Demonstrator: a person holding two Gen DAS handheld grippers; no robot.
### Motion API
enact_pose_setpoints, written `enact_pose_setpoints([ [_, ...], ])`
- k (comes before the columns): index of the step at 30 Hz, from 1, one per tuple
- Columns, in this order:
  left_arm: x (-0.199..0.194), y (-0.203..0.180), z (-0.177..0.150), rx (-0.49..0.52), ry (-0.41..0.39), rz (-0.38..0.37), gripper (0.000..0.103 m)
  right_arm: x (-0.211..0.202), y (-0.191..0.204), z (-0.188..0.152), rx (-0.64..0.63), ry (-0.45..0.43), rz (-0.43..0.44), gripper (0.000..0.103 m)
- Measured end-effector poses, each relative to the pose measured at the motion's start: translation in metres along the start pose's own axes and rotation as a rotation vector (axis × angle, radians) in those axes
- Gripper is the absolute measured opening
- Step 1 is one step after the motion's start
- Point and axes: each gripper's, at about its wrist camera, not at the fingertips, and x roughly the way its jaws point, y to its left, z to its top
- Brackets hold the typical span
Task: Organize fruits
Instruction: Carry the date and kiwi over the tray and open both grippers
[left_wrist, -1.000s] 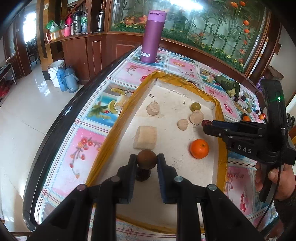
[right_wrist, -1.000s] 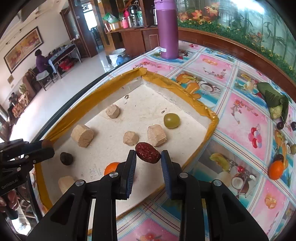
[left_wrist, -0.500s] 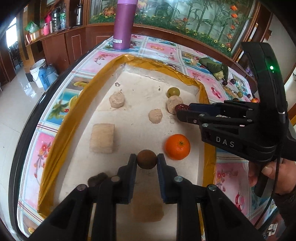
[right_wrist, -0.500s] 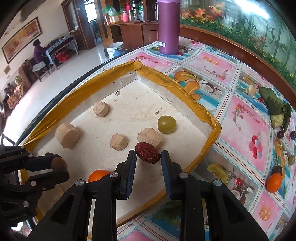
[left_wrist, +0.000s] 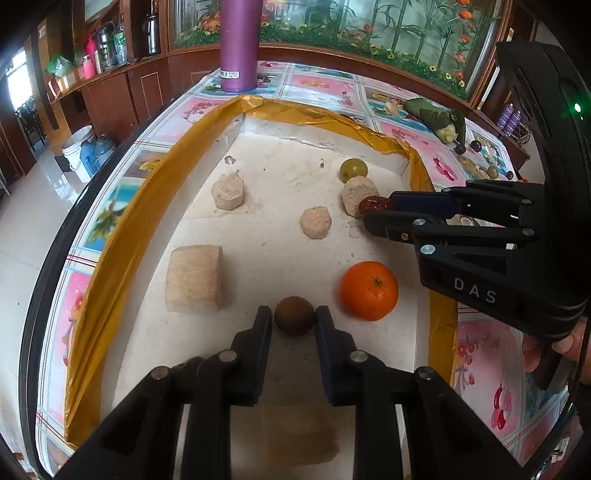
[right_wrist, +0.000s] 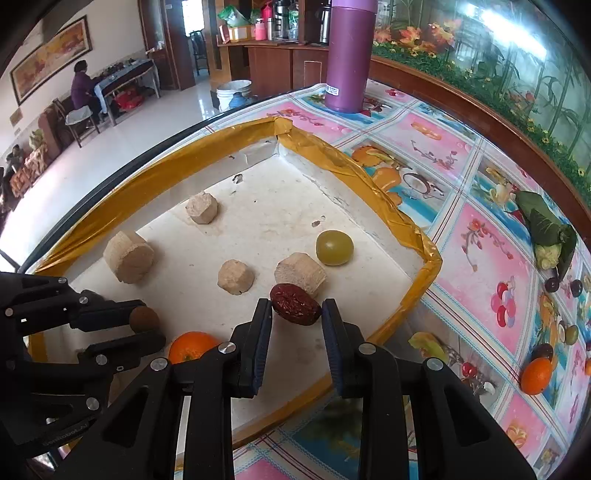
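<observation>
1. Your left gripper (left_wrist: 294, 319) has the brown round fruit (left_wrist: 294, 315) between its pads, low over the tray floor. Its jaws have just been easing apart, and the pads appear to stand just off the fruit, so read this as the release.
2. Your right gripper (right_wrist: 295, 314) is clamped on the red date (right_wrist: 294, 304), held above the near part of the tray (right_wrist: 391, 206), just beside a tan block (right_wrist: 301, 273).
3. Already in the tray: the orange (left_wrist: 368, 290) just right of the brown fruit, and the green grape (left_wrist: 354, 169) by the far corner. Four tan blocks lie scattered among them.
4. Left to do, as I judge it: set down the date, then fetch the fruit remaining on the tablecloth.
5. Only the right wrist view shows that loose fruit well: a second orange (right_wrist: 536, 376) and small dark fruits at the right edge, well apart from the tray.
6. Only the left wrist view shows your hand (left_wrist: 550, 354) on the right gripper's handle and the whole orange, which the right gripper's own fingers half hide in the right wrist view.
</observation>
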Motion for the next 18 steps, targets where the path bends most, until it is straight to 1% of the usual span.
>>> enact_pose_setpoints([
  [3, -0.002, 0.002, -0.003, -0.008, -0.002, 0.003, 0.037, 0.0, 0.001, -0.001, -0.007, 0.005, -0.01, 0.028],
  [9, -0.01, 0.007, -0.008, -0.02, -0.017, -0.003, 0.038, 0.0, 0.004, 0.001, -0.006, 0.011, -0.028, 0.028],
  [11, -0.015, 0.007, -0.009, -0.021, -0.027, 0.002, 0.041, -0.004, 0.004, 0.0, 0.006, 0.002, -0.022, 0.028],
  [13, -0.02, 0.007, -0.01, -0.029, -0.039, 0.01, 0.05, -0.008, 0.005, -0.002, 0.012, 0.0, -0.018, 0.028],
  [18, -0.032, 0.003, -0.014, -0.031, -0.071, 0.034, 0.061, -0.028, 0.009, -0.013, 0.019, -0.027, -0.006, 0.029],
])
